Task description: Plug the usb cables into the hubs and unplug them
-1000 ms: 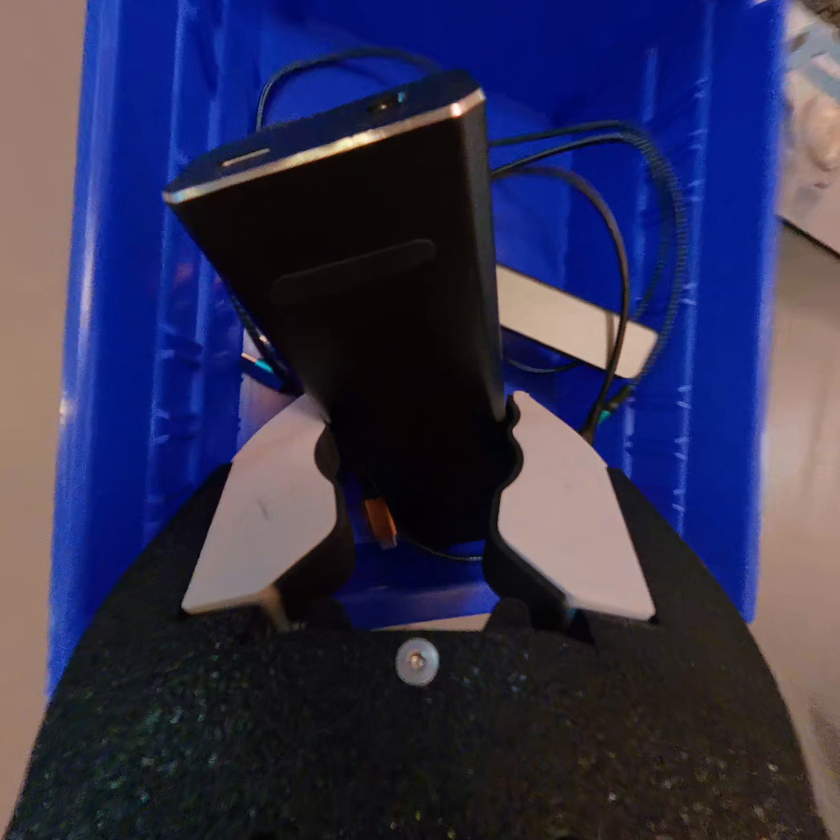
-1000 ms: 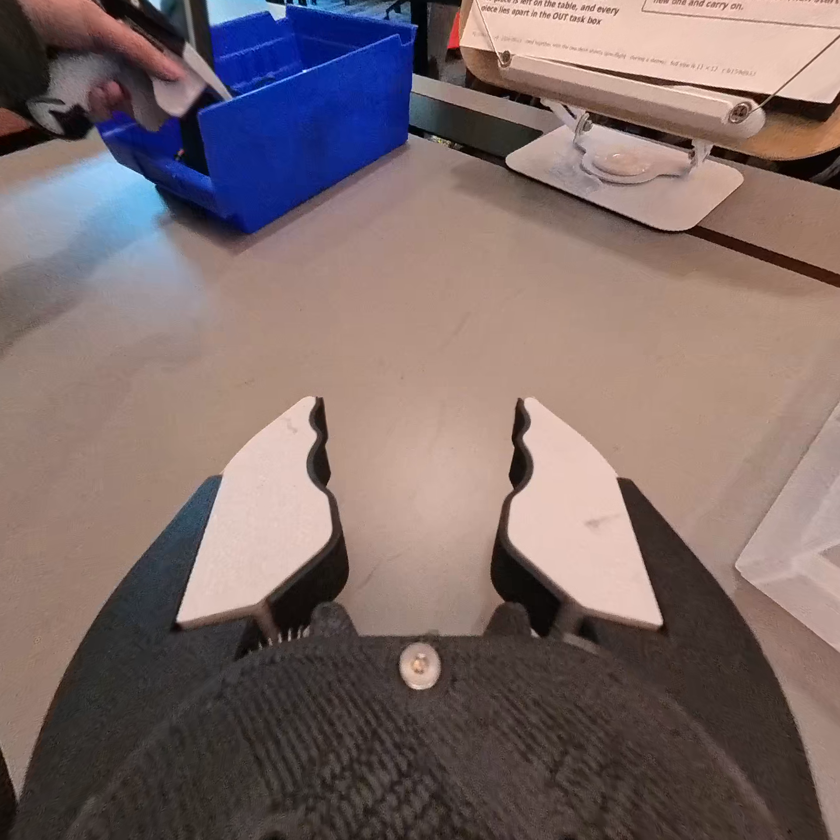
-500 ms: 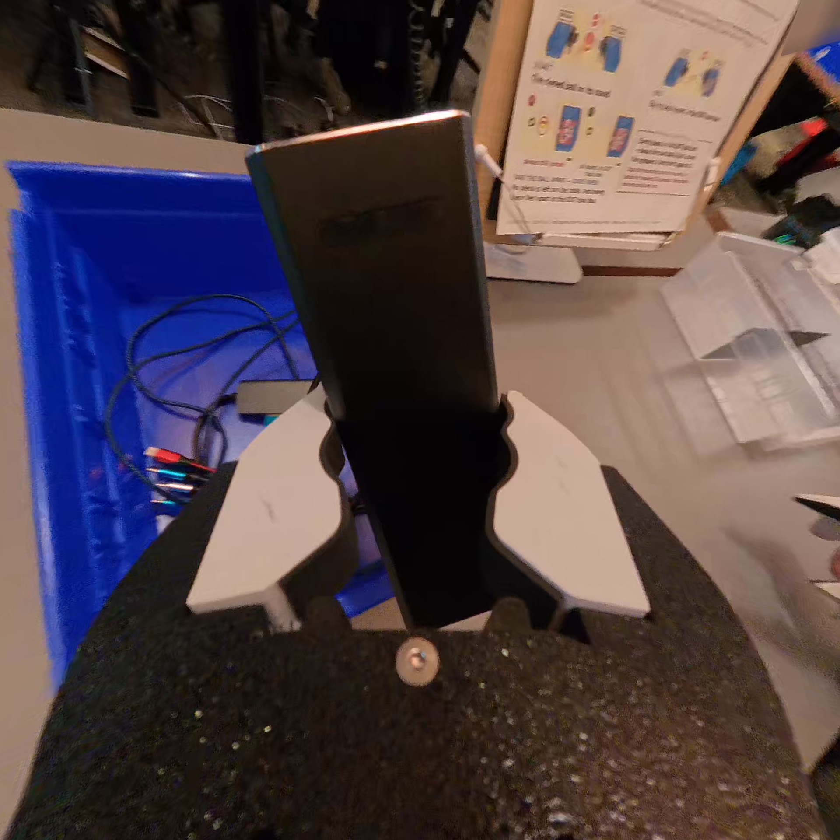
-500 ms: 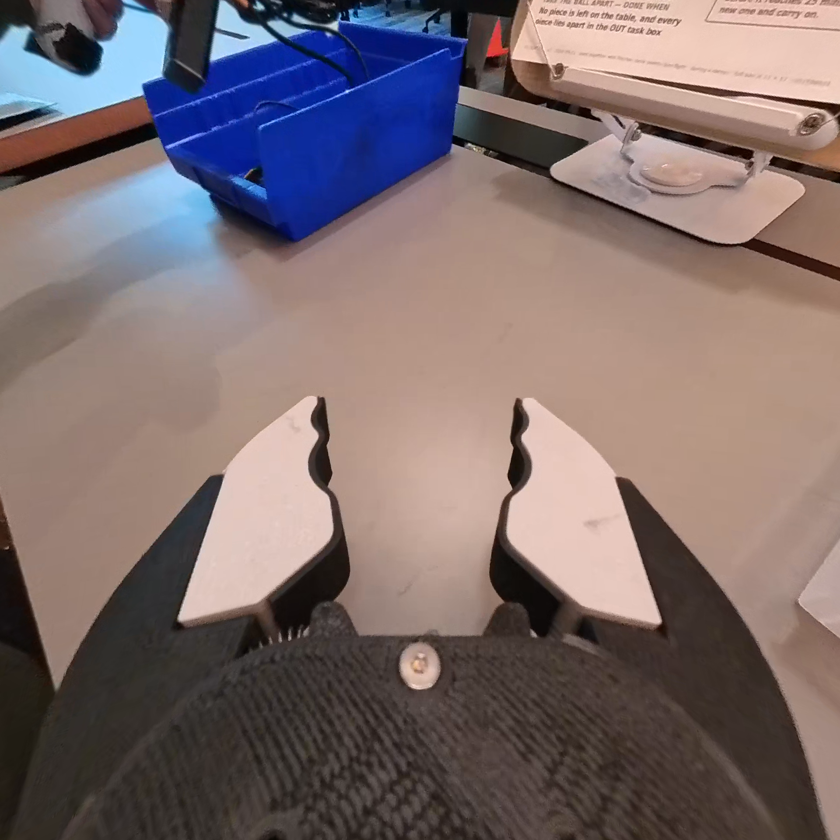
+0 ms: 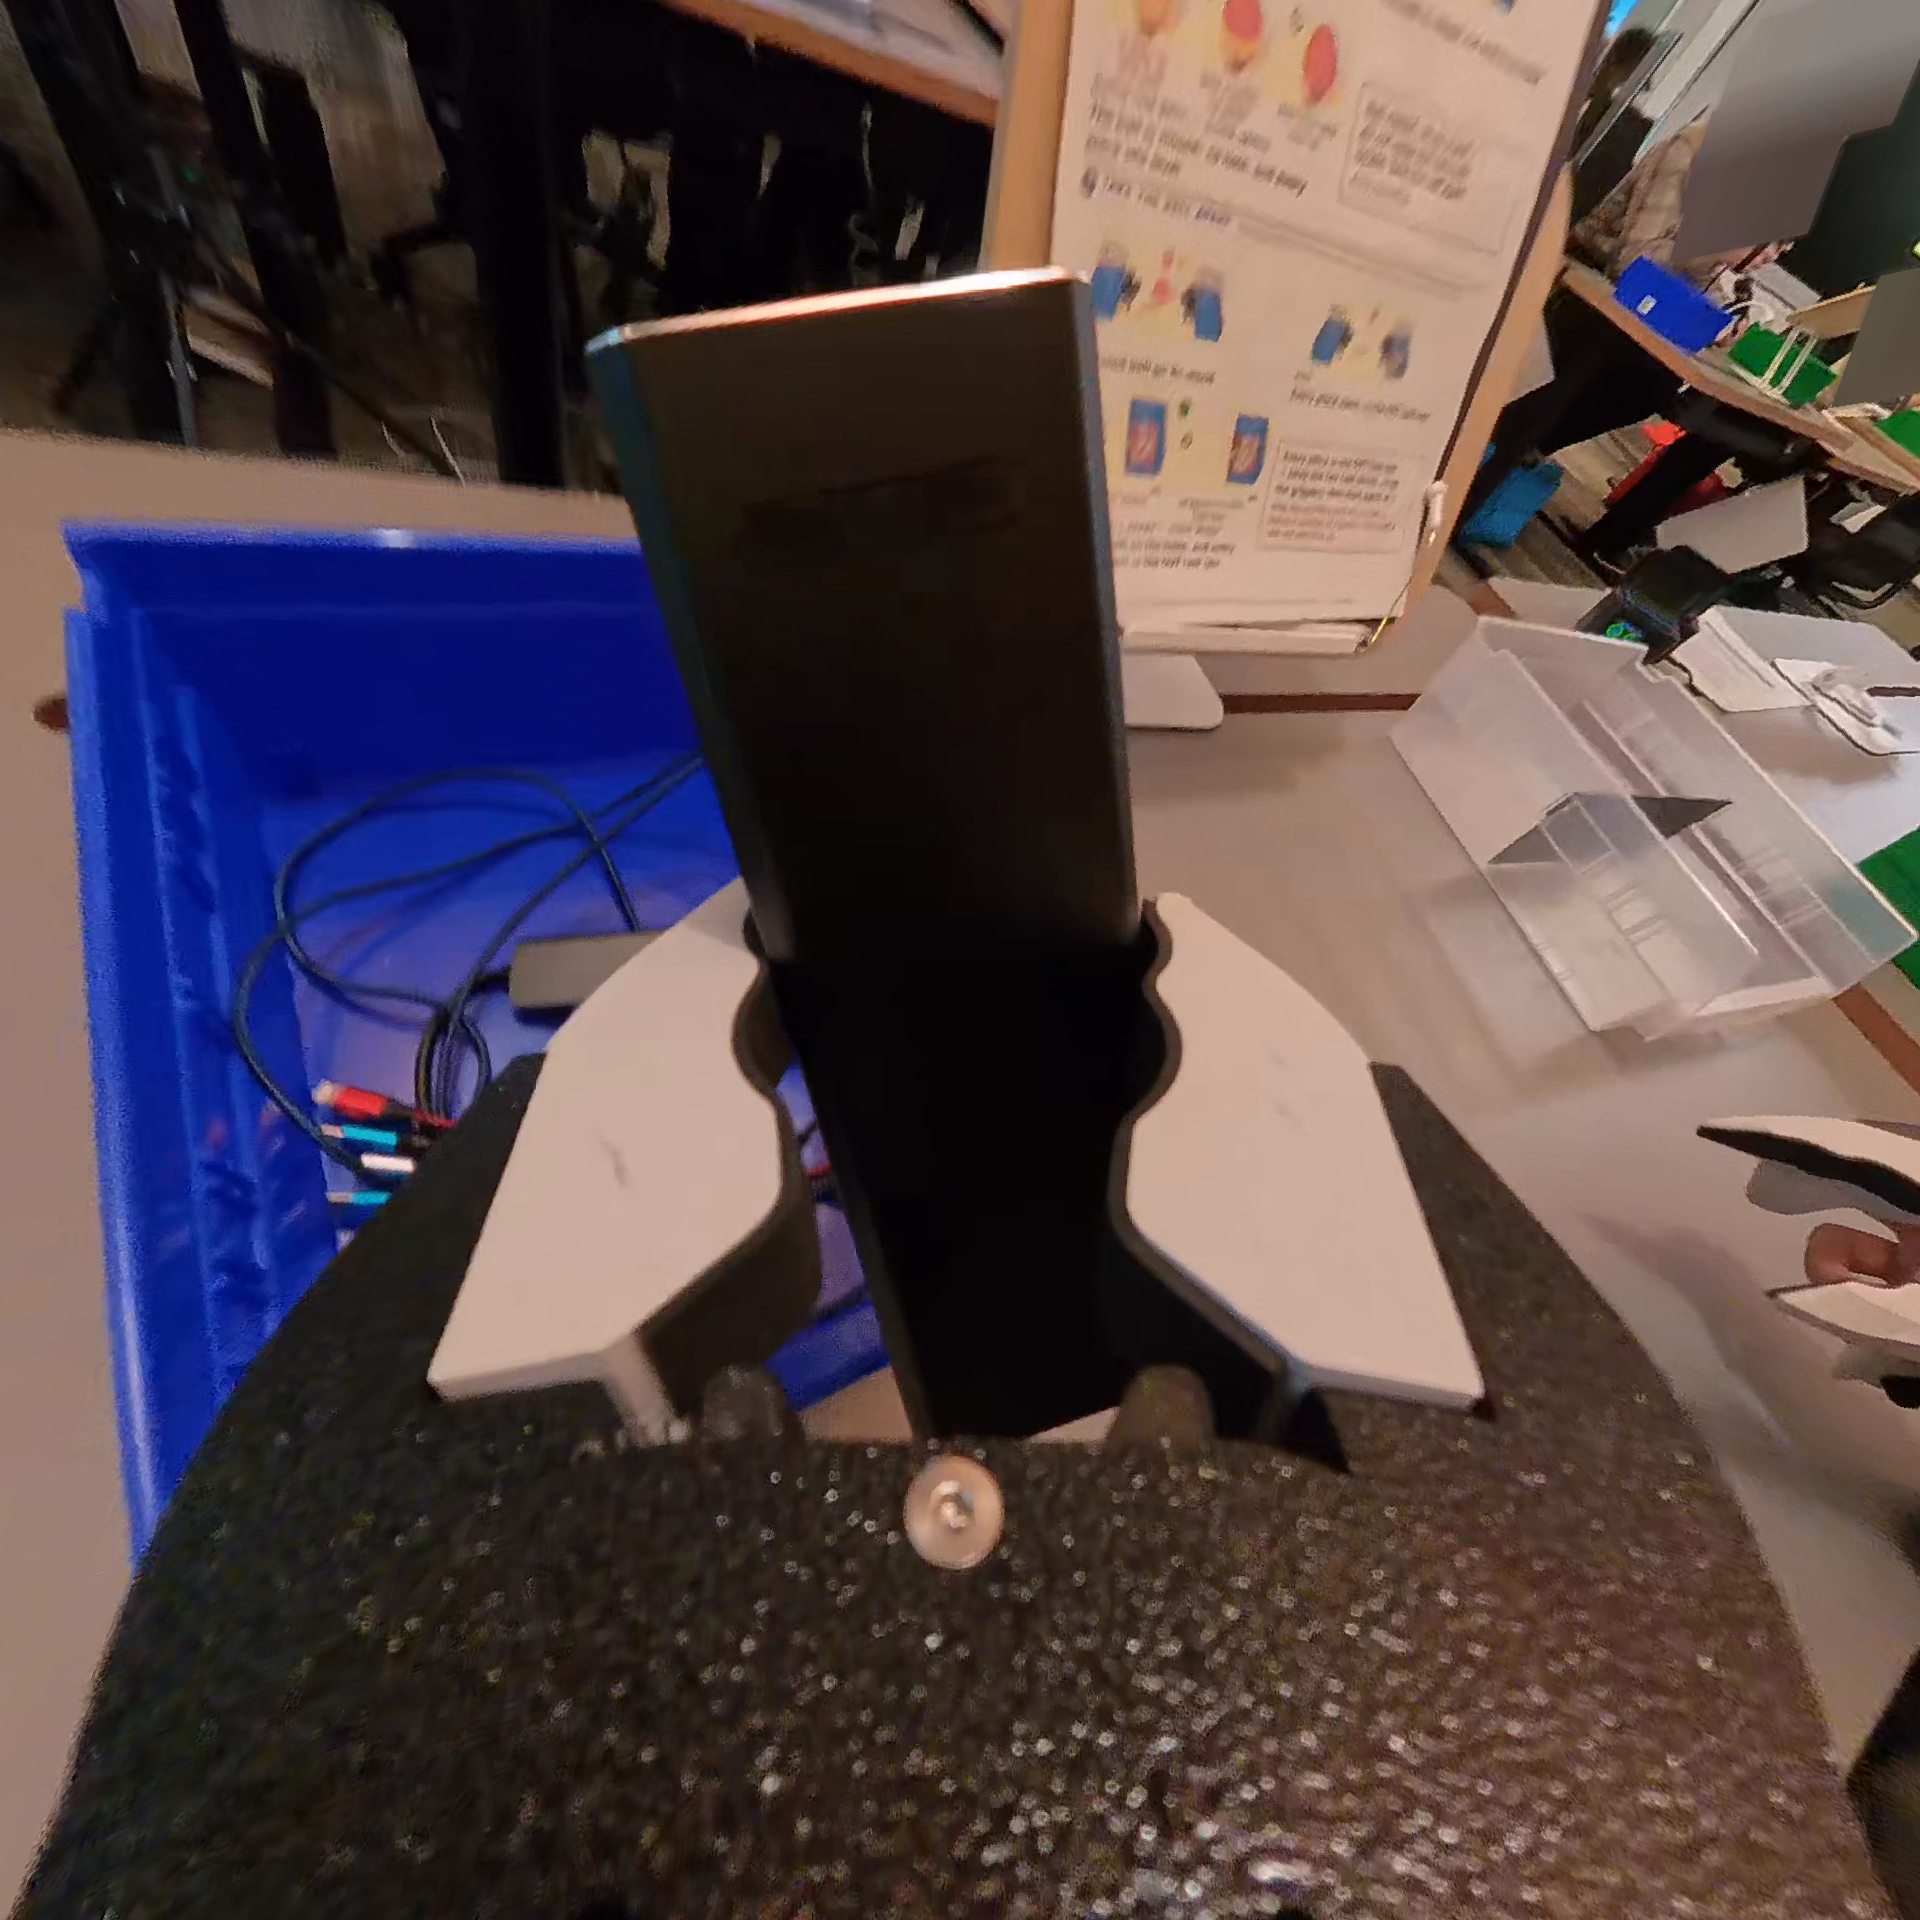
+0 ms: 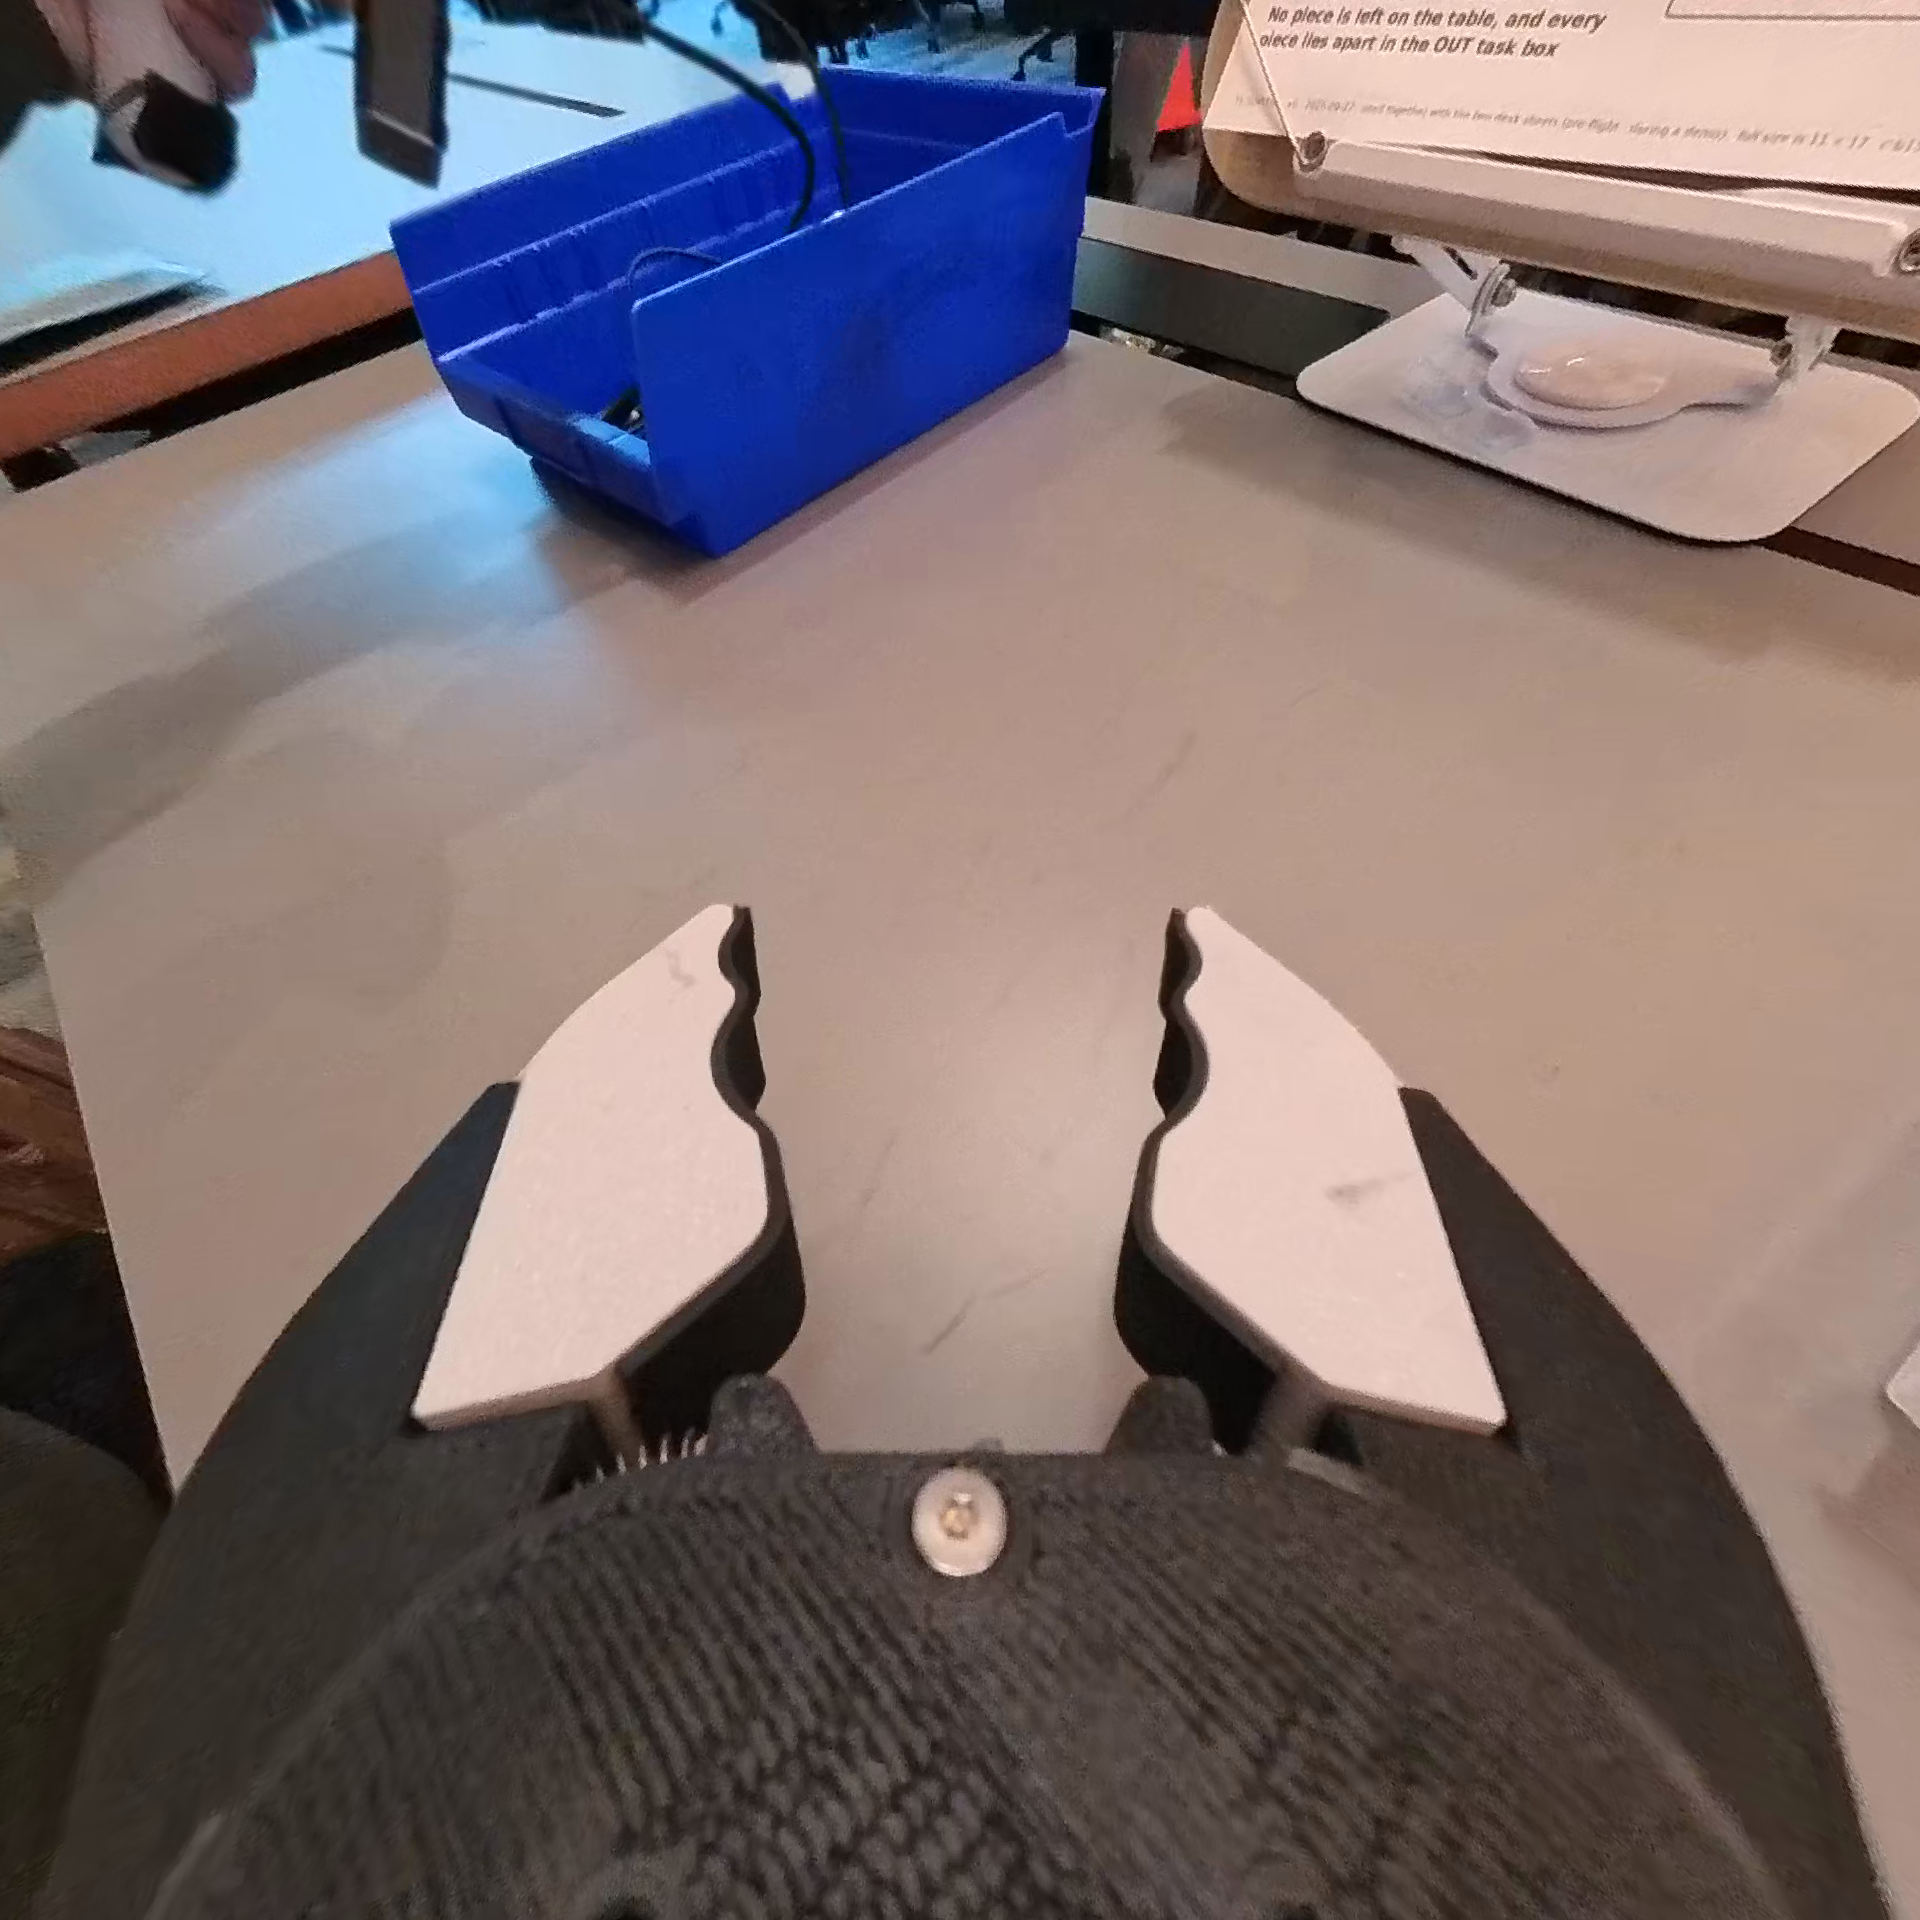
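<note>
Hub is being held upright by the left gripper, above the near edge of the blue bin.

Its lower end is being clamped between the two white fingers, and its flat dark face is being shown to the left wrist camera. More cables with coloured plugs and a second grey hub are being kept inside the bin. In the right wrist view, the hub is being seen raised at the far left, with a black cable trailing into the bin. The right gripper is being held over the grey table, jaws spread and holding nothing.
</note>
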`<state>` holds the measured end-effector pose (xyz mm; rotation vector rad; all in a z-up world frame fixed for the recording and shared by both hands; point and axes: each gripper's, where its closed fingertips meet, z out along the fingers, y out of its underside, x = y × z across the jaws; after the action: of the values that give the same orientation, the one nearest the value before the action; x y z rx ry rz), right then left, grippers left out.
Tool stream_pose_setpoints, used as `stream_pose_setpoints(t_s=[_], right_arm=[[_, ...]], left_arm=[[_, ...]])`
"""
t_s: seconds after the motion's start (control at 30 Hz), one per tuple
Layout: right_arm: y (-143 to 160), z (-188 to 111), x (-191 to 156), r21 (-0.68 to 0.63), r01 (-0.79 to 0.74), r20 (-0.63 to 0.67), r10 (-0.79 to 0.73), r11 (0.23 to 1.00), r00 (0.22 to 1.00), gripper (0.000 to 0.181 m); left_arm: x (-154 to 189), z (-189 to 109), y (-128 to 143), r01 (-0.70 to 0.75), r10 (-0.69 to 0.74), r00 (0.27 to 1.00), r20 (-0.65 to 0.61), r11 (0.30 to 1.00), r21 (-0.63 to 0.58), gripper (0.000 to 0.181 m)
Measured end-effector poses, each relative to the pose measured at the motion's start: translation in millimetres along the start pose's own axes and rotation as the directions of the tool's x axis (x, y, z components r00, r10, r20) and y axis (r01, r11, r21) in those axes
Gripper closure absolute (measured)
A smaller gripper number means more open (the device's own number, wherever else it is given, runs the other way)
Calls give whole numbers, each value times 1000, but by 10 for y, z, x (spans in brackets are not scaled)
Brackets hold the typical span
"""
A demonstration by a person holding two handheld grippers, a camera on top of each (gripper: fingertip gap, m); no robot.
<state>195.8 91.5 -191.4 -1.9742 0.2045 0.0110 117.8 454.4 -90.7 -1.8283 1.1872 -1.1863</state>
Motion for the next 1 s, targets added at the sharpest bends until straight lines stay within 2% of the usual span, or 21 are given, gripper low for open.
stream_pose_setpoints(t_s=[0.13, 0.23, 0.33, 0.4, 0.5, 0.63, 0.7, 0.8, 0.93, 1.0], right_arm=[[-49, -16, -50, 28, 1, 29, -2, 1000, 1000, 106], [-101, -5, -162, 67, -19, 89, 13, 998, 996, 107], [-159, 45, -379, 101, -79, 199, 58, 992, 978, 105], [-223, 82, -515, 123, -100, 257, 66, 987, 964, 103], [-446, 93, -607, 177, -78, 299, 21, 981, 954, 99], [-1205, -57, -472, 346, -54, 296, -55, 937, 954, 108], [-1529, -66, -482, 397, -41, 348, -109, 917, 931, 103], [-1694, 75, -585, 357, -2, 478, -181, 934, 859, 91], [-1782, 30, -816, 373, -80, 669, -208, 924, 713, 101], [-1732, -4, -953, 413, -51, 692, -277, 909, 667, 100]], left_arm=[[188, -138, -376, -81, 84, 996, -22, 989, 125, 118], [432, -261, -617, -113, 136, 987, -91, 969, 221, 118], [674, -324, -708, -116, 162, 974, -160, 958, 263, 118], [853, -319, -672, -114, 175, 960, -217, 956, 269, 118], [1210, -258, -467, -127, 217, 915, -340, 955, 269, 118], [1717, -127, 25, -230, 341, 808, -481, 933, 276, 119], [1954, -51, 299, -247, 353, 752, -557, 934, 258, 119], [2274, 23, 672, -275, 367, 655, -661, 930, 244, 119], [2593, 17, 998, -293, 363, 528, -768, 926, 237, 119], [2703, 19, 1130, -316, 359, 476, -803, 922, 225, 119]])
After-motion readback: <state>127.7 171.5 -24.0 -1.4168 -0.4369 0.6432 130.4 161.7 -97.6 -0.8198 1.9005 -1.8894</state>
